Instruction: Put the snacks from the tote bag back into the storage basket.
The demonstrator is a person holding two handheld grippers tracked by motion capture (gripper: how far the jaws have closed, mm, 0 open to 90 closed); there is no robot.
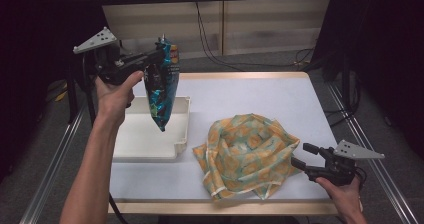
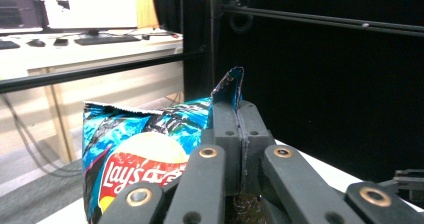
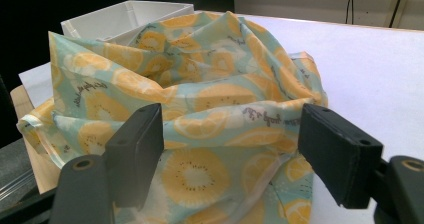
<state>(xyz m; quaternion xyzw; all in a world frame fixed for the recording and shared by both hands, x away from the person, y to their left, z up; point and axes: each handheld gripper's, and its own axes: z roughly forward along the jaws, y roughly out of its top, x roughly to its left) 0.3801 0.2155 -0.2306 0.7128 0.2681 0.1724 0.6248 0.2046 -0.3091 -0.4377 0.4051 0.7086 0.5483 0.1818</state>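
A blue chip bag (image 1: pixel 161 86) hangs in the air above the white tray (image 1: pixel 131 145), pinched at its top corner by my left gripper (image 1: pixel 161 54), which is shut on it. In the left gripper view the bag (image 2: pixel 135 154) shows its red logo, with the closed jaws clamping its top edge at the gripper (image 2: pixel 239 119). A crumpled cloth bag printed with orange slices (image 1: pixel 247 154) lies on the table at centre right. My right gripper (image 1: pixel 302 155) rests at that bag's right edge, open. Seen from the right gripper (image 3: pixel 232 149), the fabric (image 3: pixel 200 109) lies just beyond the spread jaws, not pinched.
The white mat (image 1: pixel 260 96) covers the table top, with bare space behind the cloth bag. Metal rails (image 1: pixel 367 144) run along both table sides. Black curtains stand left and right, and cables trail on the floor behind.
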